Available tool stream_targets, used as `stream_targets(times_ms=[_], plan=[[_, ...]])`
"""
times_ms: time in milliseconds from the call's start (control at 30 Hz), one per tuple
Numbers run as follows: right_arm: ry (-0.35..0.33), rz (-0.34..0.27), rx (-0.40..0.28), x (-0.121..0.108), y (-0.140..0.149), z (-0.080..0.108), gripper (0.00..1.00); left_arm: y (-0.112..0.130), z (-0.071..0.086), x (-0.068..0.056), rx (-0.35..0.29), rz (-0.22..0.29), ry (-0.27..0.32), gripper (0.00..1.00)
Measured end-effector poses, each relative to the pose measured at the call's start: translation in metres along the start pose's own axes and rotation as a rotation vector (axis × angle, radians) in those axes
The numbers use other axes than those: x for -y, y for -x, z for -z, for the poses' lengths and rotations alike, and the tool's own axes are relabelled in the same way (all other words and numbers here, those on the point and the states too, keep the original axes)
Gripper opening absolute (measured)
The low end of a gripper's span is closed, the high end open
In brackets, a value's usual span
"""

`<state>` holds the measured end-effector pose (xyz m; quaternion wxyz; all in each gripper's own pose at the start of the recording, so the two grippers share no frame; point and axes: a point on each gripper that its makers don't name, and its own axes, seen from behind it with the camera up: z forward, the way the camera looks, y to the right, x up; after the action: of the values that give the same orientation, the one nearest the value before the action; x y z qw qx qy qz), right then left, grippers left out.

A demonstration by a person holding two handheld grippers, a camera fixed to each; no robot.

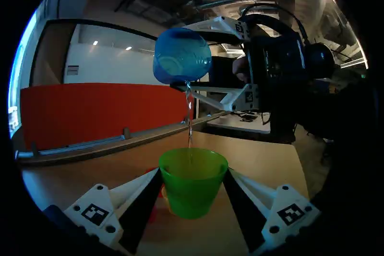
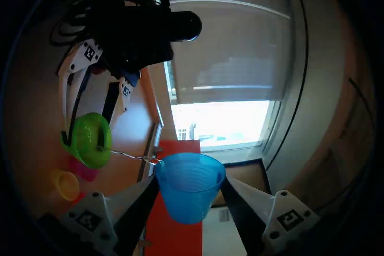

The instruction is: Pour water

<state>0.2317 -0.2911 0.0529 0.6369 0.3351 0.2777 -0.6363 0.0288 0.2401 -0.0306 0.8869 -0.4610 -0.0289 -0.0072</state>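
Now mid-pour: the right gripper (image 2: 189, 181) grasps a translucent blue plastic cup with faint horizontal ribs (image 2: 189, 193). Its jaws are closed to the cup's width, and both fingers press the walls. In the left gripper view this cup appears at upper centre, tipped with its lip downward. A thin stream of water (image 1: 189, 116) falls from the lip into a translucent green tapered plastic cup (image 1: 193, 193) at lower centre. The left gripper (image 1: 192, 175) clasps that cup on both sides, its jaws likewise narrowed to the cup's width. The green cup is upright over a pale wooden tabletop (image 1: 269, 160); whether its base touches the wood cannot be told.

Technique (judgement): hold the receiving cup level and motionless, and increase the blue cup's tilt only gradually, so that the stream remains narrow and lands well inside the green rim. Level the blue cup before drawing it away, to avoid drips on the wood.

Materials: both cups look thin-walled, smooth and glossy, and would probably flex under a hard squeeze, so a moderate grip seems advisable. At lower left of the right gripper view, a small yellow cup (image 2: 66, 184) and a pink object (image 2: 85, 170) lie on the table near the green cup. A matte red panel (image 1: 96, 107) stands behind the table's far edge.
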Motion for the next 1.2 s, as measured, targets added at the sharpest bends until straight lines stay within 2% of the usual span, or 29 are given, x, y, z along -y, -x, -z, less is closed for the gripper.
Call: stream_targets(times_ms=[1200], plan=[[0.015,0.095,-0.019,-0.005,-0.032,0.005,0.90,-0.005,0.002,0.000,-0.007,0.003,-0.005,0.86]])
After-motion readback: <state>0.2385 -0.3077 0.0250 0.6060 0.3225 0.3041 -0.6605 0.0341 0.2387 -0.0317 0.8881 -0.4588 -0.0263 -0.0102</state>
